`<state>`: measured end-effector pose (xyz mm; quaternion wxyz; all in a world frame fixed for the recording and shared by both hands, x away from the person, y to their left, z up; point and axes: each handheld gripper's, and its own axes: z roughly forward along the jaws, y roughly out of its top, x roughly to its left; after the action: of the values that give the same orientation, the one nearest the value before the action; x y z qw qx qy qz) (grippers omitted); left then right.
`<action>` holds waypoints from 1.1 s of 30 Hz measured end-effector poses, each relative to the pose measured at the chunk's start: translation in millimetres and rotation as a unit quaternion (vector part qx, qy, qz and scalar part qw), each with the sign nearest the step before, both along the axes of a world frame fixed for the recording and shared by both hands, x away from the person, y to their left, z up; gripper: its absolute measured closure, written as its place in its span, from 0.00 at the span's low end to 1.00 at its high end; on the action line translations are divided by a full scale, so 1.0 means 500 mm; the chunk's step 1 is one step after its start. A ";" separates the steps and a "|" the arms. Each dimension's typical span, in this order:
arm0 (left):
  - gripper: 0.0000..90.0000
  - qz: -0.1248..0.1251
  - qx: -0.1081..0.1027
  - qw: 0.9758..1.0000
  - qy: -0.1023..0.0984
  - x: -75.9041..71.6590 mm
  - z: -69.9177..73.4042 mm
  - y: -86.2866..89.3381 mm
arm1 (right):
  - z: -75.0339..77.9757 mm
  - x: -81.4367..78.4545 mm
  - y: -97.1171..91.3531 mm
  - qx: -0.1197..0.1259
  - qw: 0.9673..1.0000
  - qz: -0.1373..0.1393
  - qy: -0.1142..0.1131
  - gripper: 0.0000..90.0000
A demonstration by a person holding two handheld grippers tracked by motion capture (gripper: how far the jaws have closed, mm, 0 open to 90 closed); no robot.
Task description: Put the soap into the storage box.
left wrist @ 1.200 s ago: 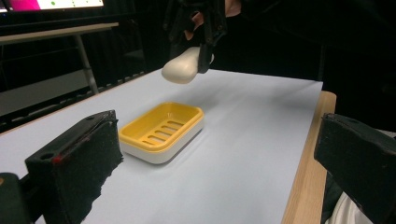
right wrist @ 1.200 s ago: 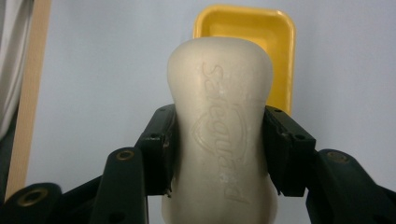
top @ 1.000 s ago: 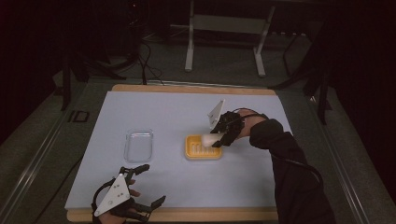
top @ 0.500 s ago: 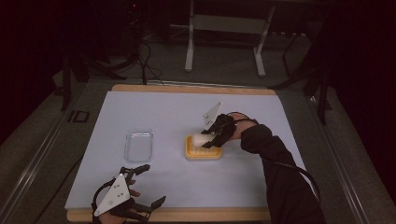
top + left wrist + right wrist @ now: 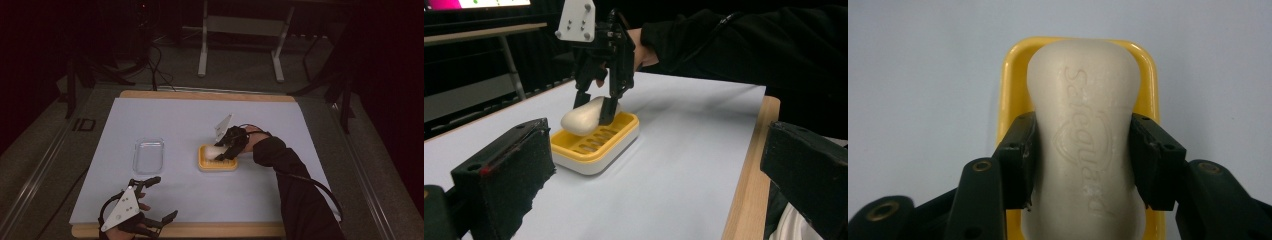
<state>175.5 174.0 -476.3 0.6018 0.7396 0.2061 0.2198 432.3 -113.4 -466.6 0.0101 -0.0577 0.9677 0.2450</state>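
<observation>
A pale cream soap bar [image 5: 1083,125] with embossed lettering sits between the jaws of my right gripper [image 5: 1082,150], which is shut on its narrow middle. The soap [image 5: 579,119] hangs tilted just over a yellow slotted soap dish [image 5: 594,147] on the white table top. From the high view the right gripper [image 5: 223,153] reaches in over the dish [image 5: 217,165] right of the table's centre. My left gripper [image 5: 163,197] rests open at the front left edge, nothing between its jaws, and it looks towards the dish.
A clear plastic tray [image 5: 149,155] lies on the white sheet left of the dish. The wooden table edge [image 5: 749,165] runs along the front. A metal stand [image 5: 240,30] is on the floor behind the table.
My right gripper has shifted a little to the left over the yellow dish, with the soap still in it. The left gripper has stayed where it was.
</observation>
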 end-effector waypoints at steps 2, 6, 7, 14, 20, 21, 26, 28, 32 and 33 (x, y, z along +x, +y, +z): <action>0.01 0.000 0.001 1.000 0.000 0.000 0.000 0.000 | -0.009 0.001 0.005 0.000 1.000 0.004 -0.004 0.54; 0.01 -0.001 0.001 1.000 0.000 0.000 0.000 0.000 | -0.026 0.003 0.014 -0.011 1.000 0.006 0.005 0.54; 0.01 -0.001 0.001 1.000 -0.001 0.000 0.000 0.000 | -0.030 0.005 0.015 -0.015 1.000 0.008 0.010 0.54; 0.01 -0.002 0.001 1.000 -0.001 0.000 -0.001 -0.001 | -0.053 0.011 0.019 -0.036 0.999 -0.004 0.012 0.54; 0.01 -0.001 0.004 1.000 -0.001 0.000 -0.001 -0.001 | -0.052 0.006 0.021 -0.033 0.999 0.004 0.014 0.53; 0.01 -0.001 0.004 1.000 0.000 0.000 -0.001 -0.001 | -0.048 0.006 0.020 -0.032 0.999 0.002 0.016 0.53; 0.01 -0.001 0.005 1.000 0.000 0.001 -0.001 -0.001 | -0.013 0.005 0.009 -0.012 1.000 -0.011 0.003 0.51; 0.01 -0.001 0.005 1.000 0.001 0.001 -0.002 -0.002 | 0.003 0.003 0.001 -0.006 1.000 -0.016 -0.001 0.50; 0.01 0.000 0.005 1.000 0.001 0.001 -0.002 -0.002 | 0.033 -0.004 -0.017 0.010 0.999 -0.037 -0.006 0.49; 0.01 0.000 0.005 1.000 0.001 0.001 -0.002 -0.002 | 0.039 -0.005 -0.021 0.014 0.999 -0.040 -0.005 0.49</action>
<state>176.2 173.2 -477.0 0.5979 0.7430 0.2051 0.2200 429.7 -123.9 -447.0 0.0255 -0.0202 0.9657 0.2577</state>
